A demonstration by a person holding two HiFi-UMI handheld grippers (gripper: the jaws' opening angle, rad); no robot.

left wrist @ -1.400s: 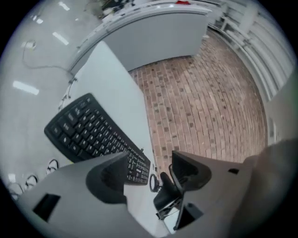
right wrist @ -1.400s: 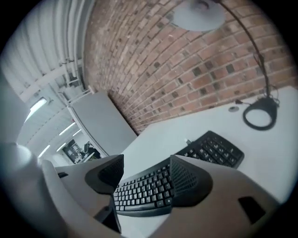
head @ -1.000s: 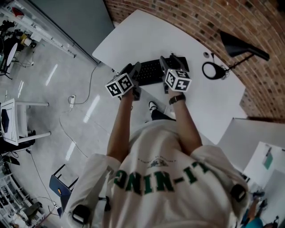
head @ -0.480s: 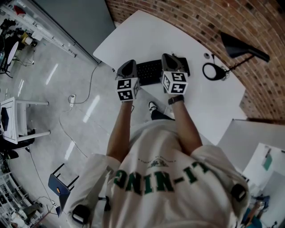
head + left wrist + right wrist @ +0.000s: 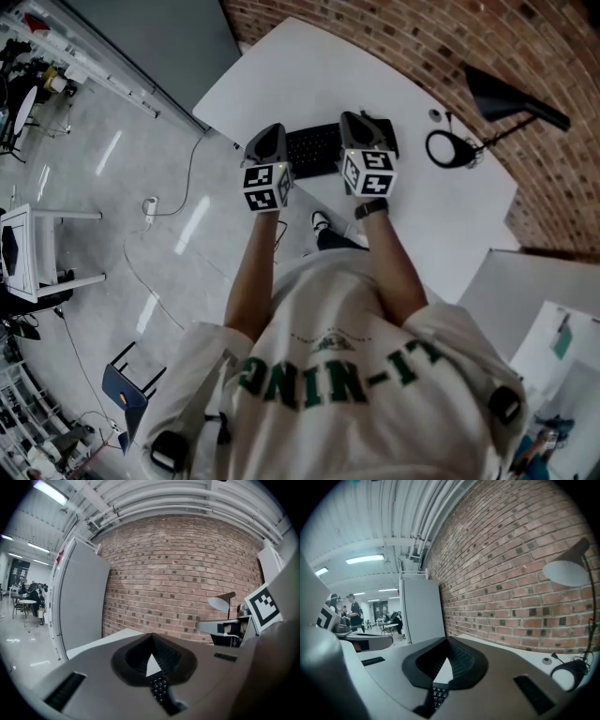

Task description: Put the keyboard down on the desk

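Observation:
A black keyboard [image 5: 314, 150] lies along the near edge of the white desk [image 5: 309, 66]. My left gripper [image 5: 270, 139] sits at its left end and my right gripper [image 5: 360, 124] over its right part. In the left gripper view the jaws meet at their tips [image 5: 150, 637], and keyboard keys [image 5: 159, 690] show in the slot beneath them. The right gripper view is alike: the tips are together [image 5: 447, 641], with keys [image 5: 437, 696] low between the jaws. Both grippers look shut on the keyboard. Whether it rests on the desk or is lifted is unclear.
A black desk lamp stands at the desk's right, with a round base [image 5: 448, 148] and a dark shade [image 5: 506, 94]. The brick wall [image 5: 525, 37] runs behind the desk. Grey floor with a cable [image 5: 183, 187], a small white table [image 5: 28, 253] and a blue chair [image 5: 127, 384] lie to the left.
A second ago both grippers were tilted with jaws apart around the keyboard. They have levelled and the jaws have closed at the keyboard's ends. Little has moved in the last half second.

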